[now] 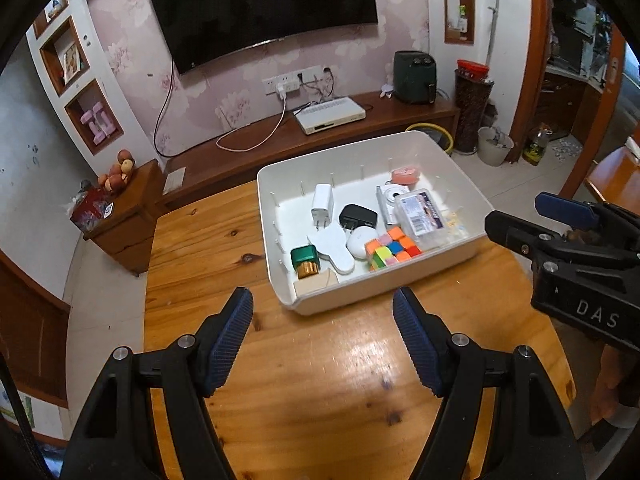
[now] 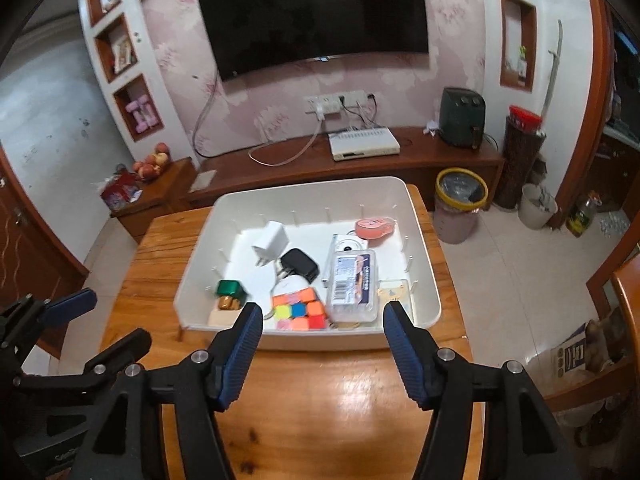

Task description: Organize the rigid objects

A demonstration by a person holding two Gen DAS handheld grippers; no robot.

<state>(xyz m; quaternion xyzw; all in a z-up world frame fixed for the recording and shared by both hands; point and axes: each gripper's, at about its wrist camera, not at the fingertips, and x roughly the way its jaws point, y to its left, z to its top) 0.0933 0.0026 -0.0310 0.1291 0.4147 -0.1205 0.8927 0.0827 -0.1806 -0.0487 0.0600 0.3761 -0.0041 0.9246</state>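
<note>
A glossy orange-brown wooden table [image 1: 328, 364] fills the foreground, and on it stands a white rectangular plastic bin [image 1: 384, 284] with slotted inner walls, set toward the far right part of the tabletop. All the small rigid items lie inside this bin. The largest of them is a clear plastic box with a printed label [image 2: 354, 282], lying flat near the bin's front right. Beside it, at the front wall, sits a multicoloured puzzle cube [image 2: 300, 310]. A white square wall charger [image 1: 322, 202] lies further back, with a black plug adapter [image 1: 359, 216] just beside it. A small silver compact camera [image 1: 390, 200] lies behind the clear box, and a pink round tape roll [image 1: 406, 175] rests near the back wall. A green-capped gold battery pack [image 1: 305, 261] occupies the front left corner.

The left gripper [image 1: 322, 320] hangs over bare tabletop in front of the bin, its blue-padded jaws standing apart with nothing between them. The right gripper [image 2: 322, 330] is also spread and empty, hovering before the bin's front wall.
</note>
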